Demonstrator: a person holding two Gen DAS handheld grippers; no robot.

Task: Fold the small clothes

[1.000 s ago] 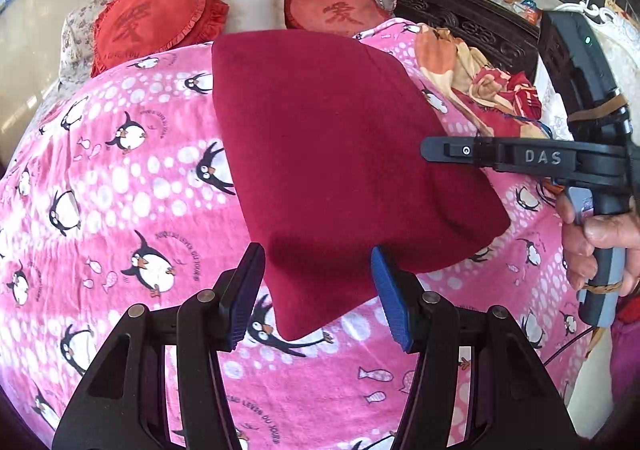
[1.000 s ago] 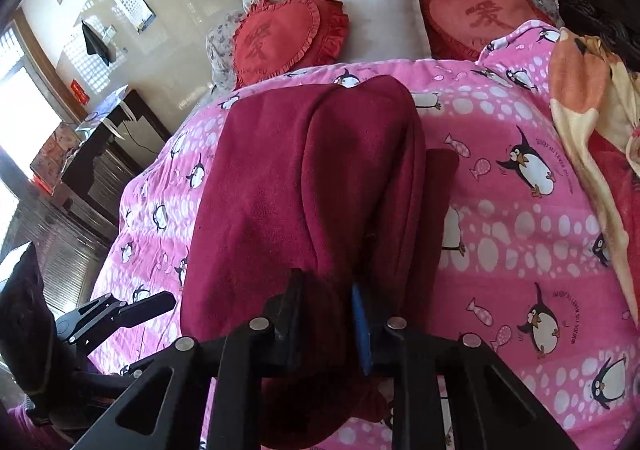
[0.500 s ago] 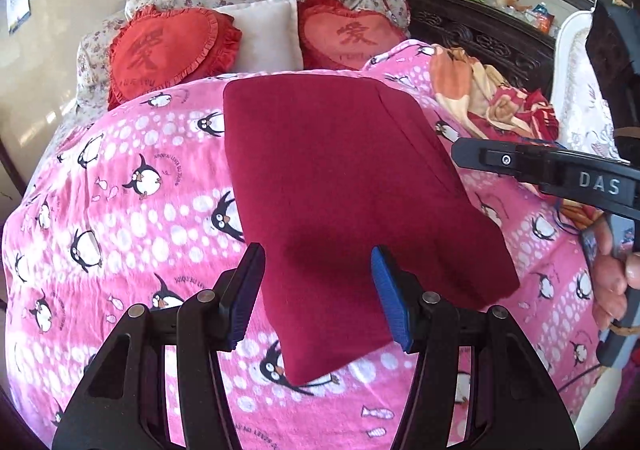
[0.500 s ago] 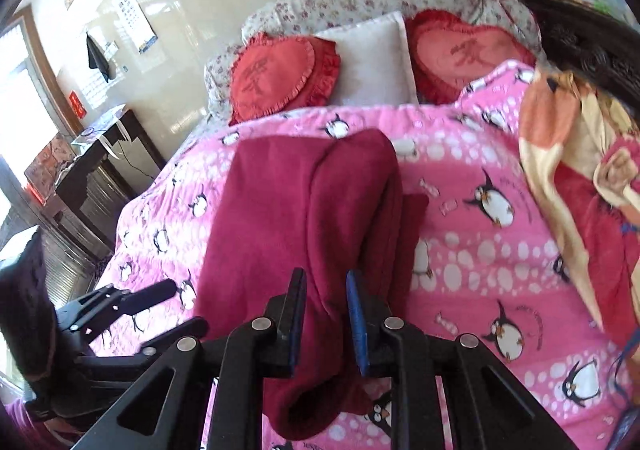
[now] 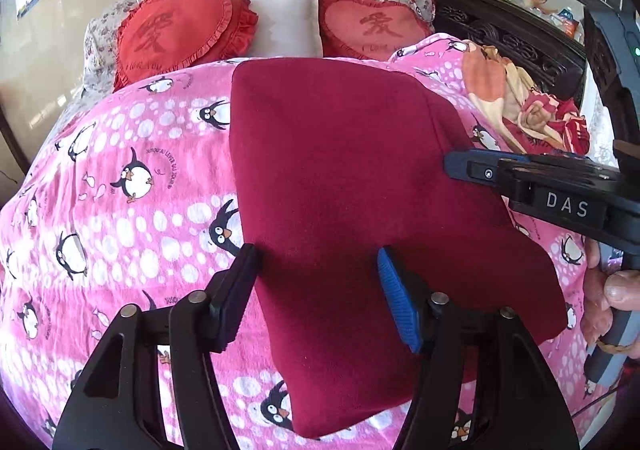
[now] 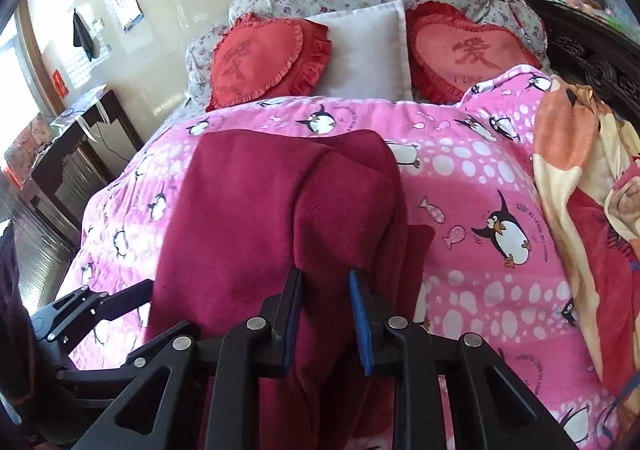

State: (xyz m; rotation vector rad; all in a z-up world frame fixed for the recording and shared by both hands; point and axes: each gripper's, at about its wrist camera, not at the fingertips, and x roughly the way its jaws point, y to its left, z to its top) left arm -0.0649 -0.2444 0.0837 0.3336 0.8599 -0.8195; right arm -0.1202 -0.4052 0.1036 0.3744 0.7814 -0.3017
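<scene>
The dark red garment [image 5: 352, 209] lies folded on the pink penguin blanket [image 5: 120, 177], in front of the 2 red heart cushions [image 5: 180, 29] and the white pillow [image 5: 286, 21] between them. At the garment's near left edge the left gripper [image 5: 316, 290] stands with its jaws wide apart, having just been opening, the cloth lying between them with neither pad pressing on it. At the garment's right side the right gripper [image 6: 324, 314] has its jaws narrowly apart with a raised fold of the cloth between them; whether the pads press on it I cannot tell.
</scene>
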